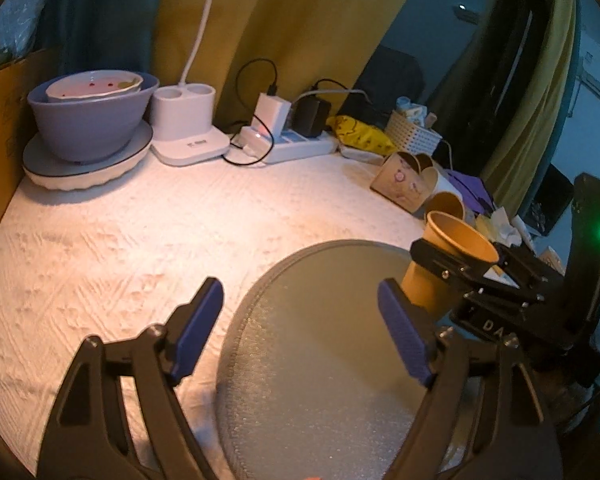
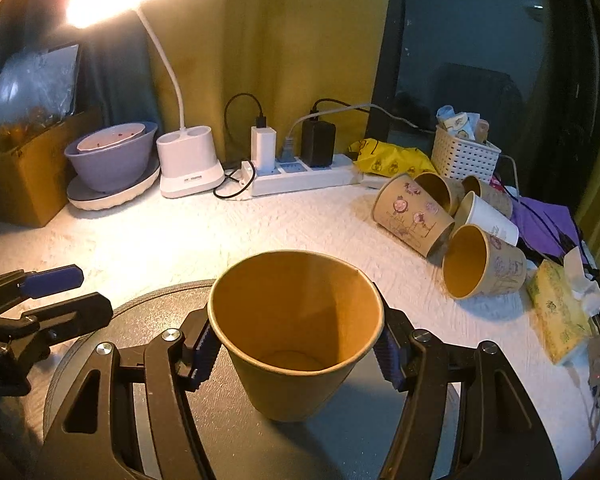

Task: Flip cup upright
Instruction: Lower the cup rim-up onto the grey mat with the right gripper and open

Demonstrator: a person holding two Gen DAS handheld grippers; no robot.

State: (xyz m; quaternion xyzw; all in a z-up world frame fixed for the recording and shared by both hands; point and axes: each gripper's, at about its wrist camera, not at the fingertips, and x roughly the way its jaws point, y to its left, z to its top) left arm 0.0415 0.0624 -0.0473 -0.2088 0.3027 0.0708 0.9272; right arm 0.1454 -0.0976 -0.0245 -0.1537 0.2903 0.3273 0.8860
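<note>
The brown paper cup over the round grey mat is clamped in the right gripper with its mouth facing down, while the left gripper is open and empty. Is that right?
Not quite: the brown paper cup has its mouth facing up. The right wrist view looks straight into its open top. The rest holds: the right gripper clamps it over the round grey mat, and the left gripper is open and empty.

A plain mustard-brown paper cup (image 2: 296, 336) sits between blue ribbed fingers (image 2: 202, 354) on a black frame, above a round grey mat (image 1: 320, 360) and a white embossed counter (image 1: 140, 240). Behind it lie tan cups (image 2: 412, 214) printed with pink-and-purple cartoon figures, a lavender bowl (image 2: 110, 164), a white lattice basket (image 2: 464, 158), a yellow printed bag (image 2: 392, 160) and ochre curtains (image 2: 300, 40).
</note>
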